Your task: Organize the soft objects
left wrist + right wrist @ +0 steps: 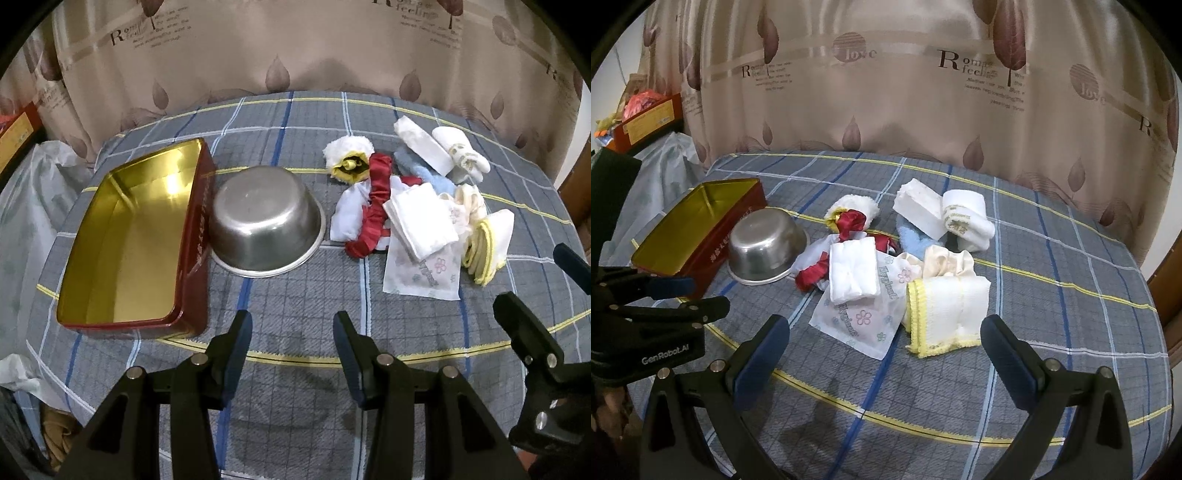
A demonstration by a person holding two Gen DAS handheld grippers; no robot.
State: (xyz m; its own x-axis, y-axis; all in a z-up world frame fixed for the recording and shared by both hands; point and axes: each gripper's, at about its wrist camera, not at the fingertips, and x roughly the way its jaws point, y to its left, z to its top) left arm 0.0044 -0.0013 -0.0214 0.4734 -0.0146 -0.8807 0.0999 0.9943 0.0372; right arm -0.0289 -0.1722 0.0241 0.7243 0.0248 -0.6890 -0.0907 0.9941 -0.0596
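Observation:
A heap of soft things lies on the plaid-covered table: a yellow-edged folded cloth (pixel 947 314), a folded white cloth (pixel 852 271), a flower-print pouch (pixel 858 323), a red ribbon (pixel 376 192), a blue fluffy piece (pixel 914 238) and white rolled socks (pixel 967 218). A red tin with a gold inside (pixel 129 240) stands on the left, with an upturned steel bowl (pixel 264 219) beside it. My left gripper (pixel 293 345) hovers open over bare cloth in front of the bowl. My right gripper (pixel 884 350) is open too, just short of the yellow-edged cloth, holding nothing.
A patterned beige curtain (pixel 886 92) hangs behind the table. White plastic bags (pixel 33 192) lie off the left edge, with an orange box (pixel 646 118) further back. Bare tablecloth (pixel 1071 295) stretches to the right of the heap and along the near edge.

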